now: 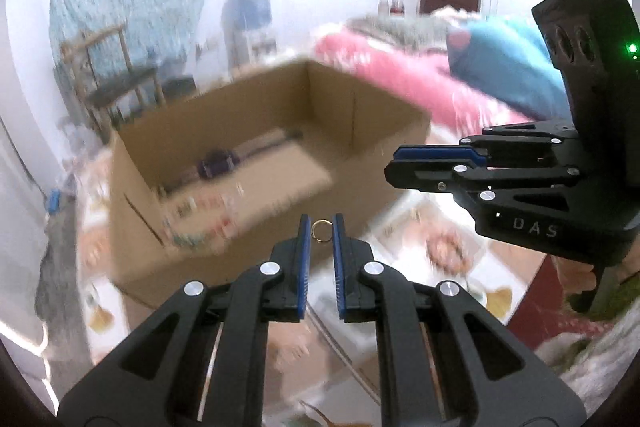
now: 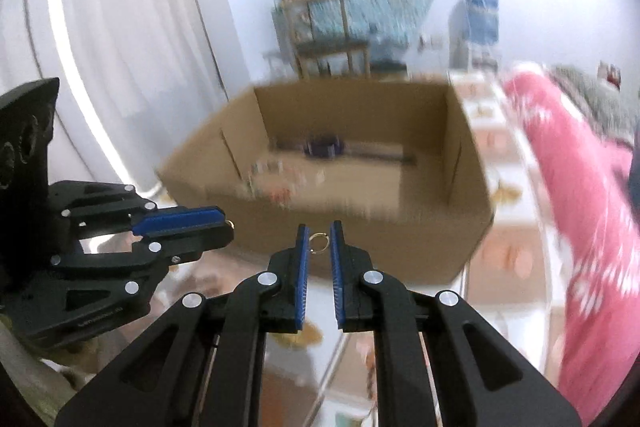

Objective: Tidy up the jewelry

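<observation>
My left gripper (image 1: 321,229) is shut on a small gold ring (image 1: 321,229), pinched between its blue pads, in the air in front of the open cardboard box (image 1: 372,163). My right gripper (image 2: 319,241) is shut on a second gold ring (image 2: 319,242), also short of the box (image 2: 400,247). Each gripper shows side-on in the other's view, the right one (image 1: 400,163) and the left one (image 2: 226,227). A dark purple item (image 1: 216,163) and small pieces lie on the box floor, blurred.
The box stands on a patterned cloth (image 1: 448,247). A pink blanket (image 2: 580,207) and a blue pillow (image 1: 508,67) lie to the right. A wooden chair (image 2: 324,35) and a white curtain (image 2: 120,47) stand behind.
</observation>
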`<state>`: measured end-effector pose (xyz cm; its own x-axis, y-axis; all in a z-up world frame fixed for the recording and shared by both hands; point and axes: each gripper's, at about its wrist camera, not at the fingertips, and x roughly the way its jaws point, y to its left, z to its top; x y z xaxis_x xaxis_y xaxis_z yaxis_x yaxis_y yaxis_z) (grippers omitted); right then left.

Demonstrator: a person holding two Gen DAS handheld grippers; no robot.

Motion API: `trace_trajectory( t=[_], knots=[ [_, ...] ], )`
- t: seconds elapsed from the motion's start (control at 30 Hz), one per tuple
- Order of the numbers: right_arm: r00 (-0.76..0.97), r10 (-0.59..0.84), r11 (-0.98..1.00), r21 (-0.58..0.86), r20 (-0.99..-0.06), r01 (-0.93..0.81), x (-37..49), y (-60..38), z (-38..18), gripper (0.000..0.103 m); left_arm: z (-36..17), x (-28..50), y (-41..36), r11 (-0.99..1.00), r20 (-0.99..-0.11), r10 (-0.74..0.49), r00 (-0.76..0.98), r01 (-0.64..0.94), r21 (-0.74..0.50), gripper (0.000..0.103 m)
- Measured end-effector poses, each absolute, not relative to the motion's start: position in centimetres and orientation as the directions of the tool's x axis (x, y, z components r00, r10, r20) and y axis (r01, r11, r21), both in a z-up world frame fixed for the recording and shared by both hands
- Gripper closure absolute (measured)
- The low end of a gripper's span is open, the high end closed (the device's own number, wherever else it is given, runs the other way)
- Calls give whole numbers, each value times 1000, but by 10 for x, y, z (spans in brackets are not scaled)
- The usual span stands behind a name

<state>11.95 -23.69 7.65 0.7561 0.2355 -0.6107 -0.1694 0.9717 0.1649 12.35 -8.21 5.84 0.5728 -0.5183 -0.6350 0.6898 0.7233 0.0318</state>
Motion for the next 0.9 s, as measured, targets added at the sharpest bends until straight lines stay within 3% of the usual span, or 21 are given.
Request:
trace_trajectory(
  t=[0.13, 0.5, 0.63, 0.9],
  knots=[
    [778, 224, 974, 124, -586, -187, 156, -237, 90, 92, 69, 156, -87, 755, -600, -516, 611, 655, 17, 93],
    [673, 246, 969, 206, -697, -140, 254, -261, 61, 91, 40, 239, -102, 814, -702, -469, 537, 571, -107, 89],
    [691, 254, 964, 234, -676, -126, 254, -273, 63, 88, 39, 239, -101, 815, -682, -481, 550, 567, -118, 78],
    [759, 223, 965, 248, -612, -83, 227, -302, 87, 83, 54, 226, -76, 832, -630, -493, 600, 537, -141, 74]
  ],
)
